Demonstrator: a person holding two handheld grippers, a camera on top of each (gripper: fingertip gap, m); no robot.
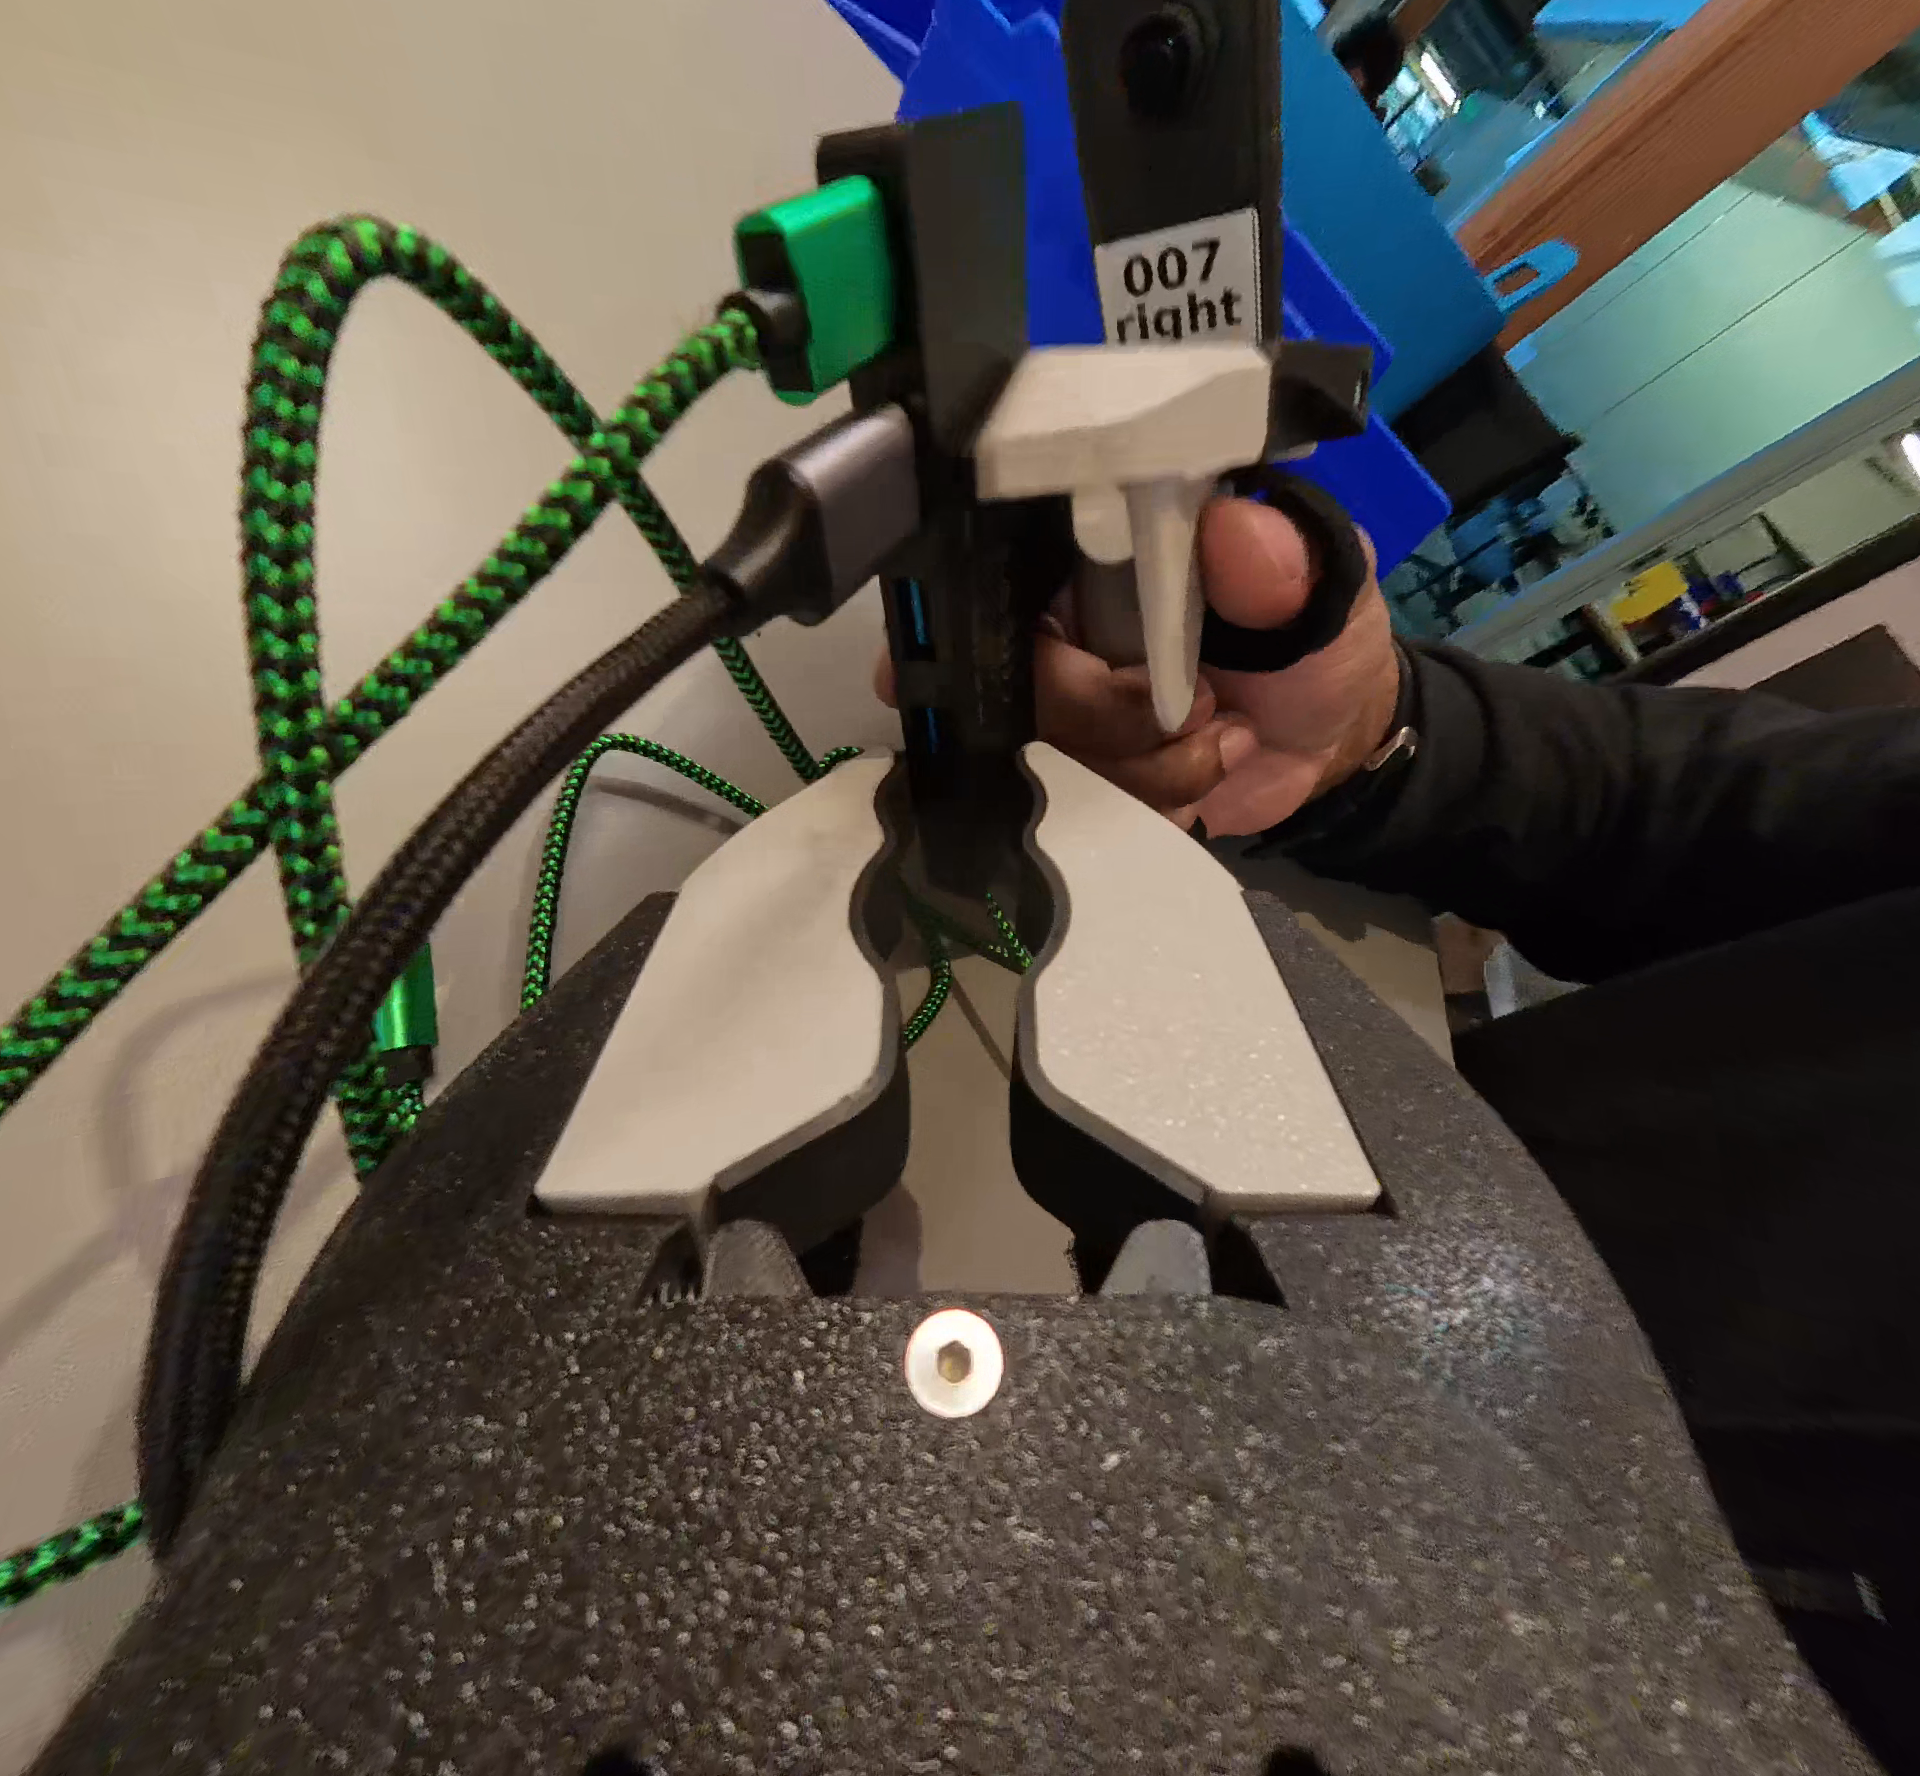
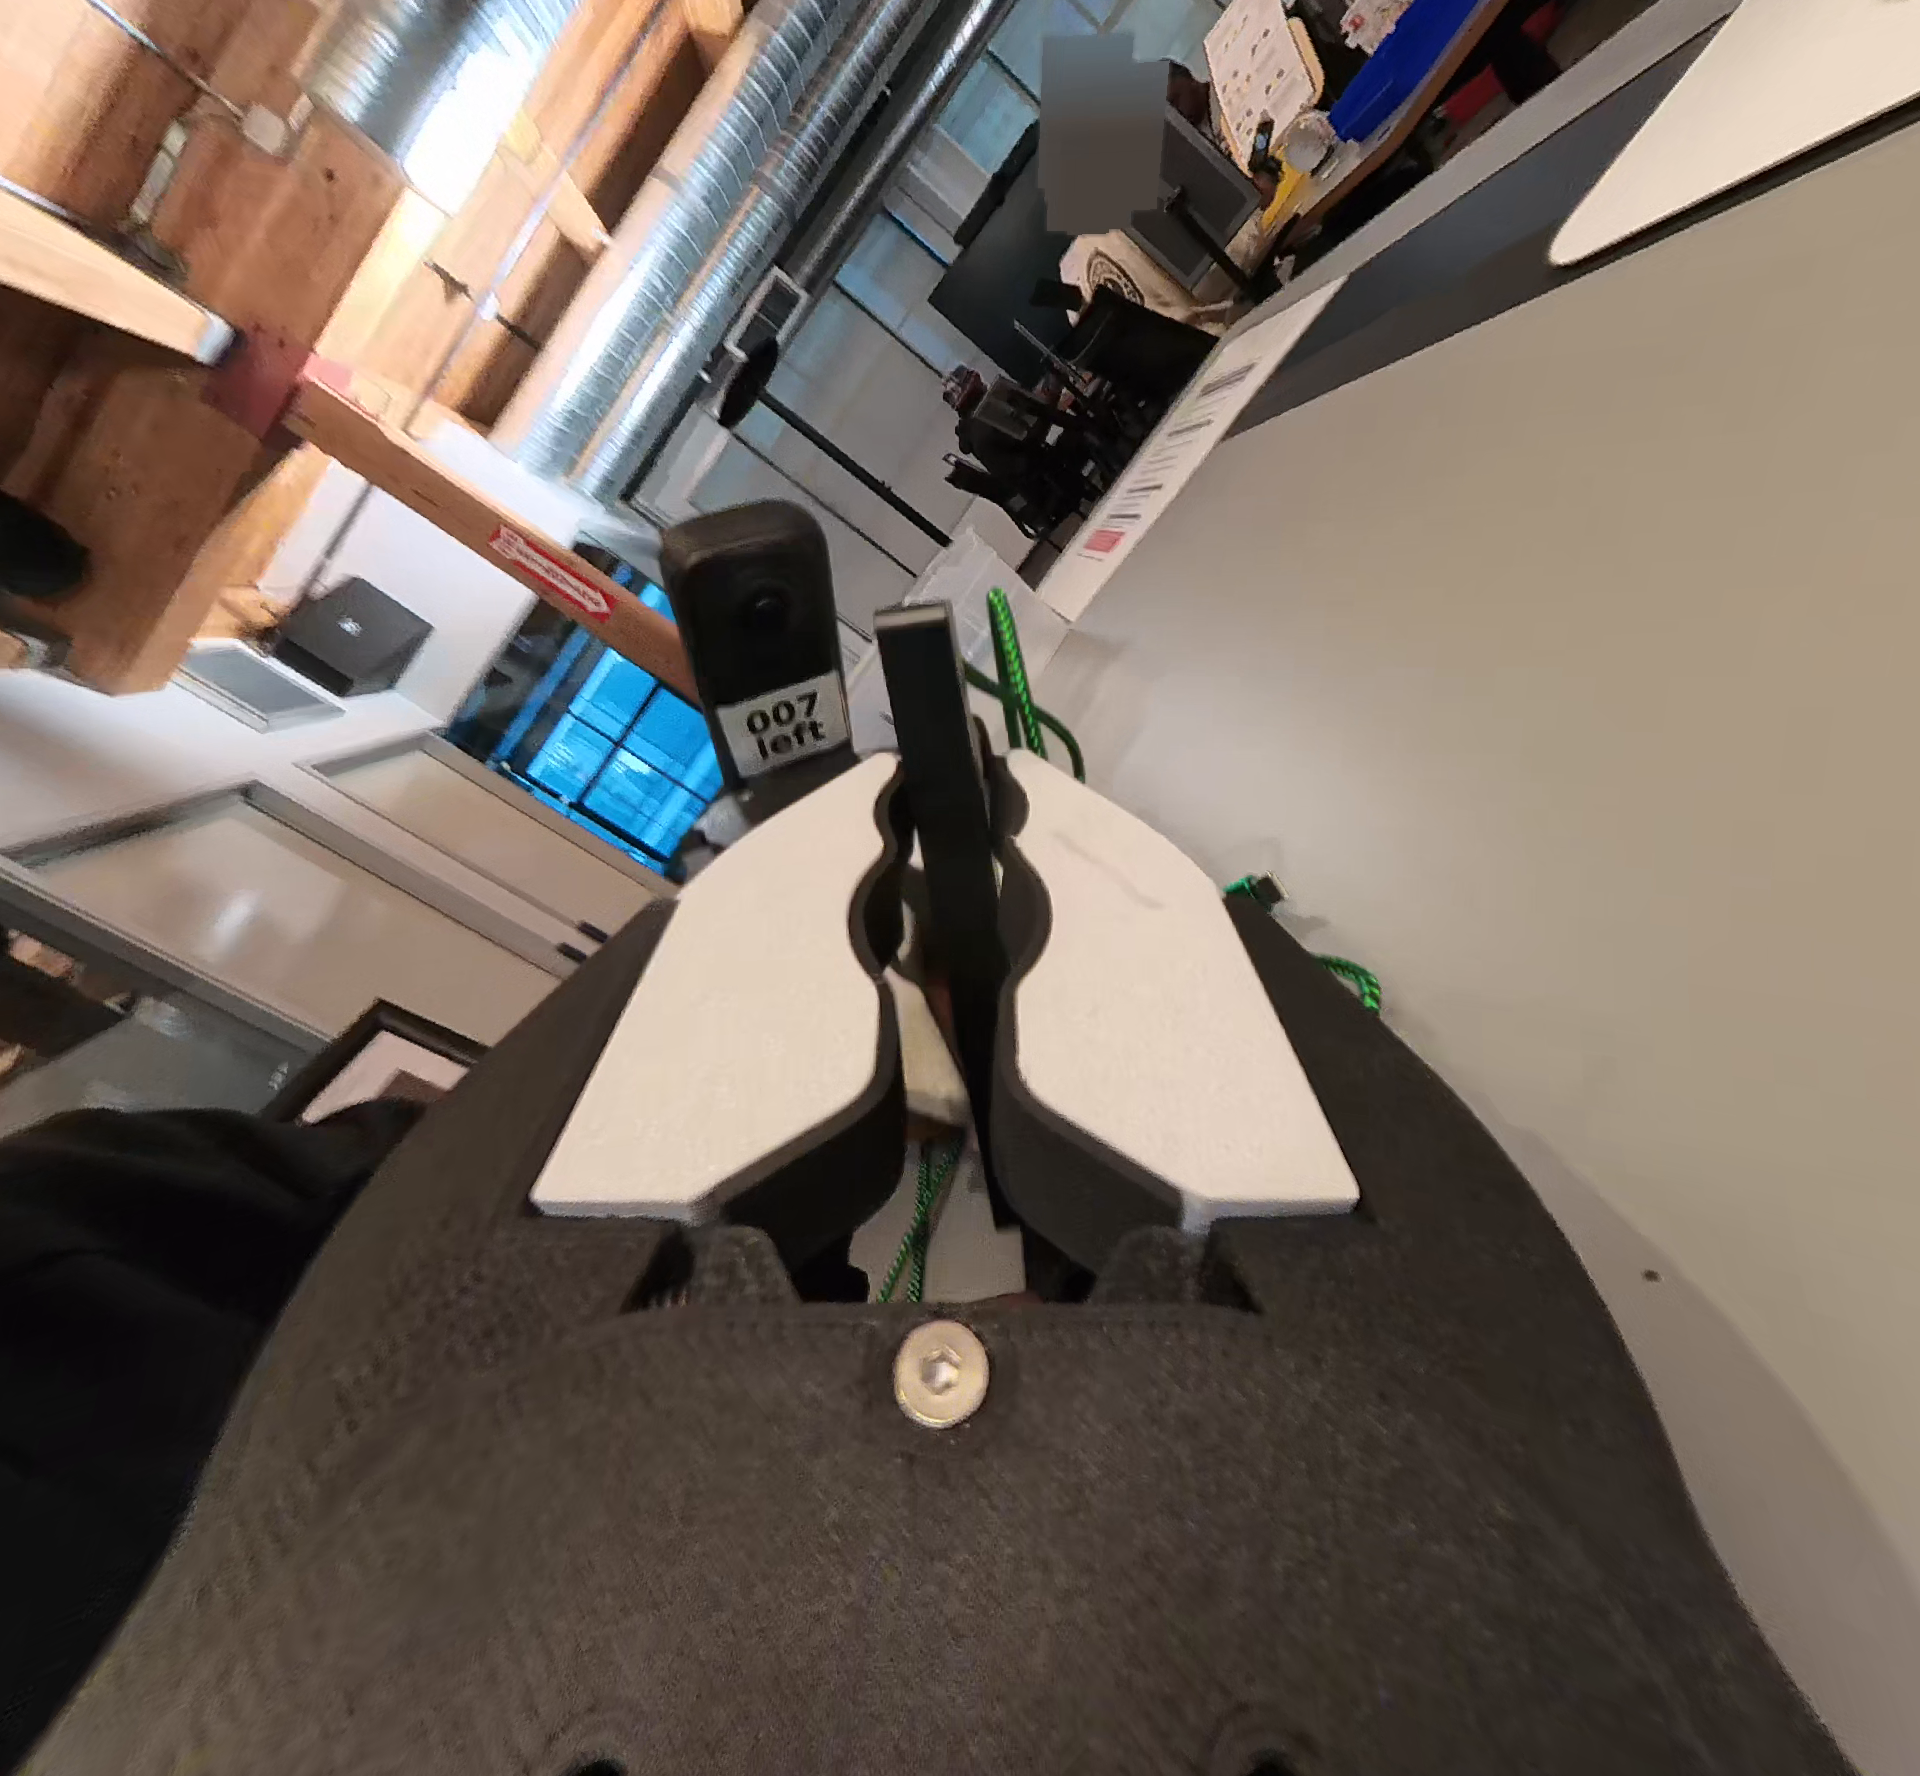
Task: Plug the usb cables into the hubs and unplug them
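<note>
A black USB hub stands on edge between both grippers. My left gripper is shut on its near end. A green plug on a green-black braided cable and a grey plug on a black braided cable sit in the hub's left side. Two blue ports below them are free. My right gripper is shut on the same hub, seen edge-on in the right wrist view. It also shows in the left wrist view, clamped on the hub's far end.
A hand with a black sleeve holds the right gripper. The pale table lies to the left, with a loose green metal plug on it. Blue bins stand behind. In the right wrist view a white mat lies on the table.
</note>
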